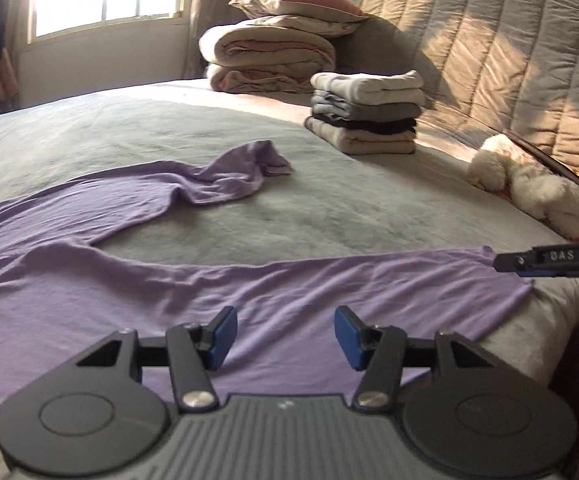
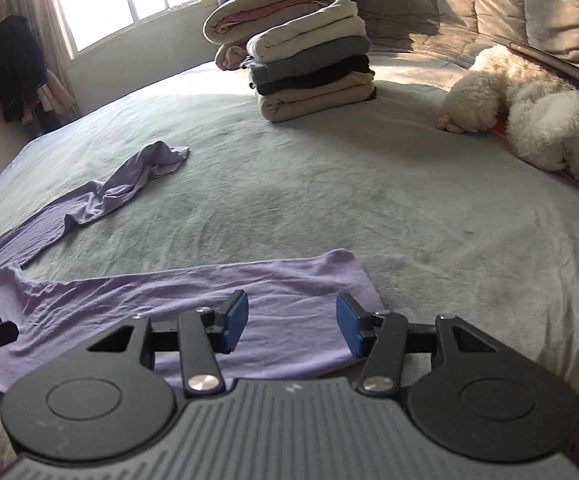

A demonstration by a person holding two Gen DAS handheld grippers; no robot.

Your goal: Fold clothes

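Grey bed cover (image 2: 329, 200), sunlit, headboard end beyond. Lilac long-sleeved top (image 1: 249, 292) spread flat directly beneath and ahead of both tools. Left gripper (image 1: 285, 334): jaws wide, empty, over the body panel. Right gripper (image 2: 292, 326): jaws wide, empty, over the hem end. Thin, soft, limp knit; likely light, prone to wrinkling. Best pinched at hem corners or sleeve cuff (image 1: 267, 160), far ahead-left. Folded stack (image 2: 313, 76) beyond.

One short marking is readable

The letters "DAS" stand in pale type on the black side of the right gripper (image 1: 501, 261), seen at the far right from the left gripper's camera; nothing else bears legible writing.
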